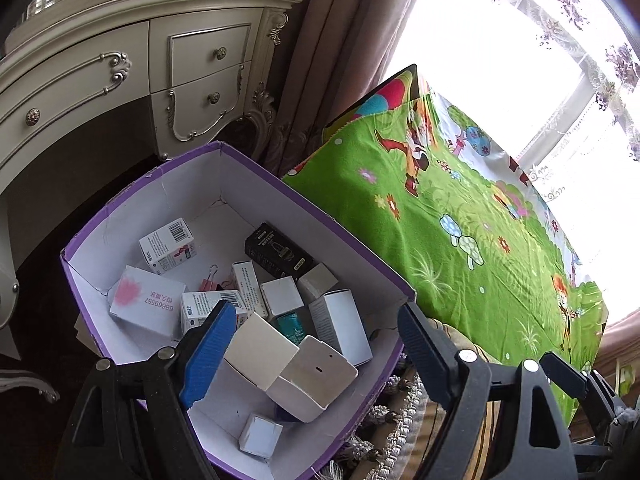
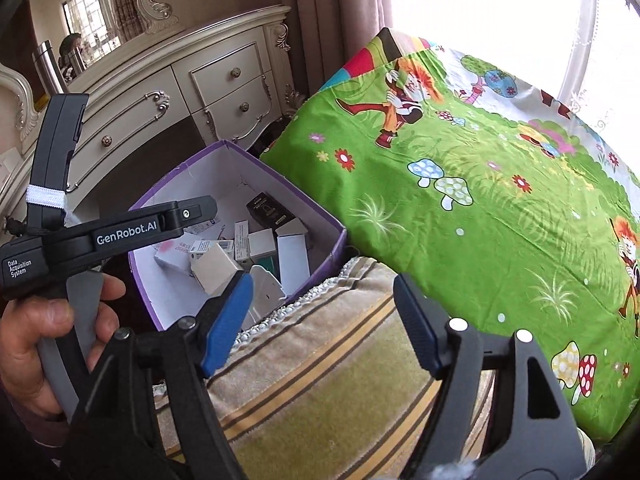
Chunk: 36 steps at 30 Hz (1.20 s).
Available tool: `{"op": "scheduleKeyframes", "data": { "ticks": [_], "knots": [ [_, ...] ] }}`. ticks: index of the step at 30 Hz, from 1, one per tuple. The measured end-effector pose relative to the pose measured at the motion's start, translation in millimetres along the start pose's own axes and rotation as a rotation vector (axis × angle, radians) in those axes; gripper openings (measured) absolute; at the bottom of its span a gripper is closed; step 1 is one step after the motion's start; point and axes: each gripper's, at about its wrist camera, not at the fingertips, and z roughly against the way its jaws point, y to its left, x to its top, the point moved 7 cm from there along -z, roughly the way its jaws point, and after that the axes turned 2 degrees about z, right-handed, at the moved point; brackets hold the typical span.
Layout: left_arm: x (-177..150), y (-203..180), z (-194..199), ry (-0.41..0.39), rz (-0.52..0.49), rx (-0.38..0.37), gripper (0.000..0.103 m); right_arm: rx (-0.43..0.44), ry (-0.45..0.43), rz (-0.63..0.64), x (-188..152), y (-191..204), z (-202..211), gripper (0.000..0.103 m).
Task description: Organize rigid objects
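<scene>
Left tongs (image 1: 316, 344) are spread wide and empty above the purple box (image 1: 280, 184); right tongs (image 2: 324, 320) are likewise wide and empty over the striped cushion (image 2: 320, 380), beside the green cartoon sheet (image 2: 480, 200). The step is judged a release just finished or a tidy-up inside the box, so any descent is best kept vertical and clear of the rim. Held loosely in the box: small white cartons (image 1: 260, 344), a black carton (image 1: 280, 250), a pink binder clip (image 1: 211, 280).

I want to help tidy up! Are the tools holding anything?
No. The left tool hangs open over the box; the right tool is open too.
</scene>
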Motion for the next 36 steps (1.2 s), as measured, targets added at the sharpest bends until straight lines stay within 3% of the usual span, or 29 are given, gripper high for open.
{"op": "scheduleKeyframes", "data": {
  "ticks": [11, 21, 26, 31, 36],
  "knots": [
    [-17.9, -28.7, 5.5, 0.023, -0.079, -0.015, 0.084, -0.054, -0.006, -0.072, -13.8, -33.4, 13.9, 0.078],
    [-40.1, 23.0, 53.6, 0.001, -0.072, 0.193, 0.084, 0.002, -0.01, -0.056, -11.2, 6.1, 20.3, 0.079],
    [-57.6, 35.3, 84.2, -0.025, -0.044, 0.207, 0.091, 0.018, -0.029, -0.029, -6.0, 32.9, 18.6, 0.079],
    [-53.7, 41.8, 91.3, -0.064, -0.029, 0.267, 0.098, 0.042, -0.045, -0.002, -7.9, 53.0, 9.6, 0.08],
    [-57.9, 46.7, 79.7, -0.014, -0.025, 0.287, 0.098, 0.035, -0.01, -0.004, -18.0, 51.8, -5.4, 0.08]
  ]
}}
